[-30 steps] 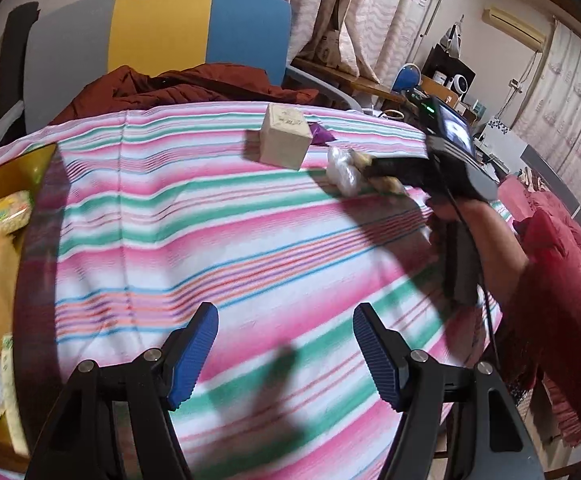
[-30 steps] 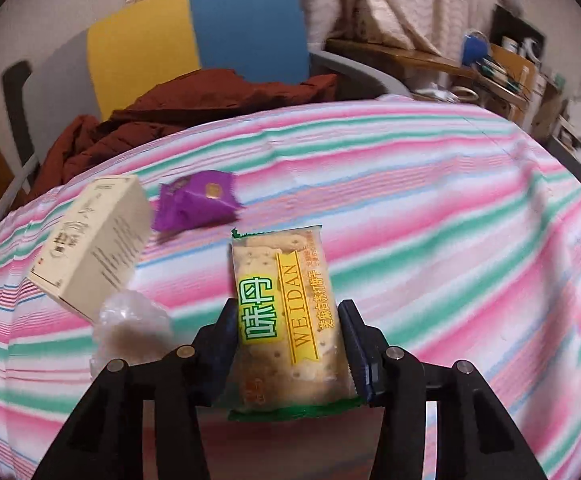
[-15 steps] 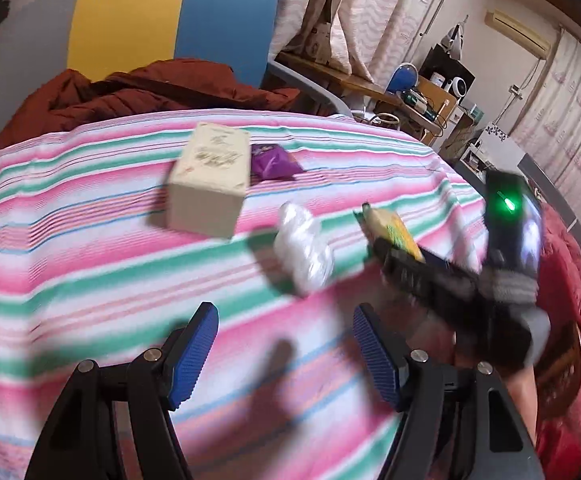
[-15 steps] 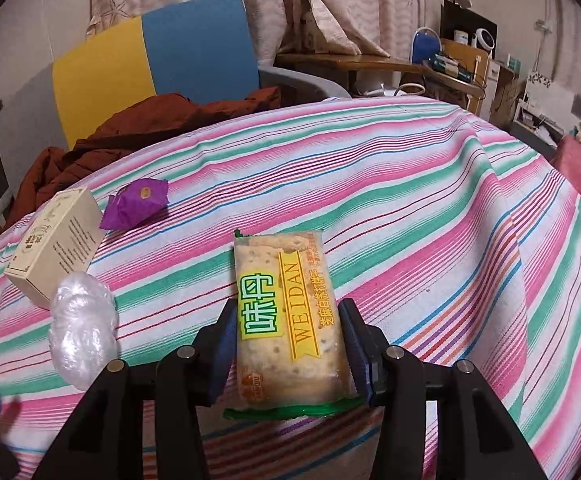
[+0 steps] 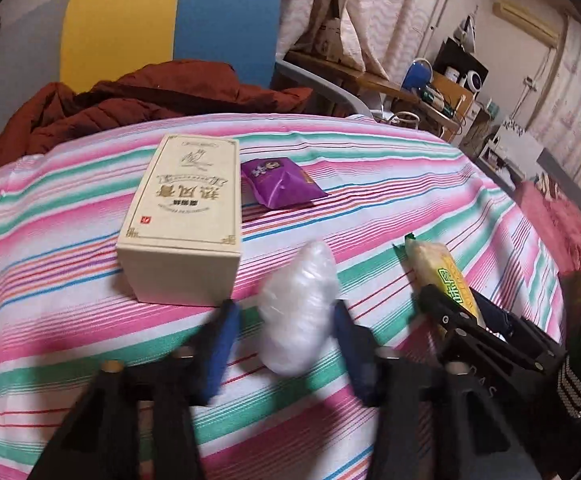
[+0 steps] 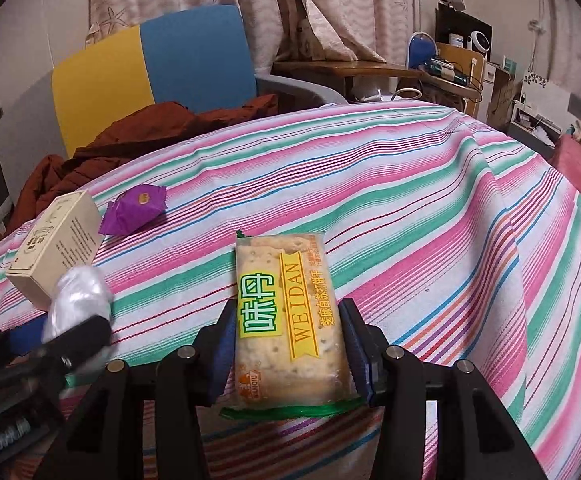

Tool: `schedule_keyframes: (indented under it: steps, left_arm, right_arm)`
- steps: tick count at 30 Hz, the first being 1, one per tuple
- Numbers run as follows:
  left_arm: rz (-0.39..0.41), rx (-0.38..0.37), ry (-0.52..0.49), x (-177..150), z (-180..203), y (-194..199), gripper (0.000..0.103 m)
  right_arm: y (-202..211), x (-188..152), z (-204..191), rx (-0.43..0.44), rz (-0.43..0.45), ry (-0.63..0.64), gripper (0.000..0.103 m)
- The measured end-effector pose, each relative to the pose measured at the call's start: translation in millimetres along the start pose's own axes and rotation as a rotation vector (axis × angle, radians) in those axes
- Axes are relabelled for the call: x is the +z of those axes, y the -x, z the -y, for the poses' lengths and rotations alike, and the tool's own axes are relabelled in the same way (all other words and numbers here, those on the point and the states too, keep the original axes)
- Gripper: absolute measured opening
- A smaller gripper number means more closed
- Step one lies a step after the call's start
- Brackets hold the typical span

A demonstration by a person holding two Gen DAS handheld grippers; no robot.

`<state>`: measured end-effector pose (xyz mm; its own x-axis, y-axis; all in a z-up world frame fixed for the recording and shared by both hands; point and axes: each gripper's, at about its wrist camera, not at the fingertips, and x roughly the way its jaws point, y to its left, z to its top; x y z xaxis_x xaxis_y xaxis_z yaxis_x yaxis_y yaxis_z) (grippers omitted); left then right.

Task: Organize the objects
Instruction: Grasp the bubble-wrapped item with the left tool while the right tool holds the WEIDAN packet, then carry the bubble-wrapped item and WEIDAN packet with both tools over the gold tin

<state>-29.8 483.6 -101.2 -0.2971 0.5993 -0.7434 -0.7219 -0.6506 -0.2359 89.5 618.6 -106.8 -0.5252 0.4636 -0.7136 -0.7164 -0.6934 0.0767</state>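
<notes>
A clear-wrapped white packet (image 5: 296, 312) lies on the striped tablecloth (image 5: 370, 216). My left gripper (image 5: 286, 344) straddles it with the jaws closing. The blurred blue pads (image 5: 222, 340) stand close to the packet's sides, and a gap still shows on its left. My right gripper (image 6: 286, 344) is shut on a yellow-labelled cracker packet (image 6: 286, 312), held just above the cloth. In the left wrist view it sits at the right (image 5: 450, 308). A cream box (image 5: 182, 216) lies left of the clear packet, with a purple snack packet (image 5: 278, 182) behind it.
A chair with a yellow and blue back (image 5: 170, 24) stands behind the table, a rust-brown jacket (image 5: 130, 104) heaped on it. The tablecloth drops off at the right edge (image 6: 550, 240). A cluttered desk (image 6: 442, 72) and red fabric (image 5: 550, 208) lie beyond.
My left gripper has swung over the table to the clear packet and narrowed its jaws around it. The right gripper has kept its hold on the cracker packet and barely shifted.
</notes>
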Motion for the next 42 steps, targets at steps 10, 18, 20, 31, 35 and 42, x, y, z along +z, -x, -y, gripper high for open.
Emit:
schedule_keyframes:
  steps: [10,18,20,31,35,42]
  left_arm:
    - [0.029,-0.056,0.017,-5,-12,7,0.035]
    - [0.111,-0.036,-0.029,-22,-16,36,0.034]
    - [0.134,-0.027,-0.037,-26,-16,44,0.034]
    - [0.206,0.004,-0.070,-53,-28,80,0.034]
    - [0.212,0.005,-0.032,-62,-42,90,0.034]
    - [0.219,0.004,0.016,-76,-58,102,0.034]
  right_arm:
    - [1,0,-1,-0.002,0.003,-0.003,0.050]
    - [1,-1,-3,-0.021,0.009,0.011,0.049]
    - [2,-1,-5,-0.029,0.012,0.018,0.049]
    - [15,-2,-10,-0.073,0.068,0.041,0.049]
    - [22,-4,-14,-0.084,0.091,0.059,0.049]
    - [43,-10,-27,-0.090,0.162,0.110,0.049]
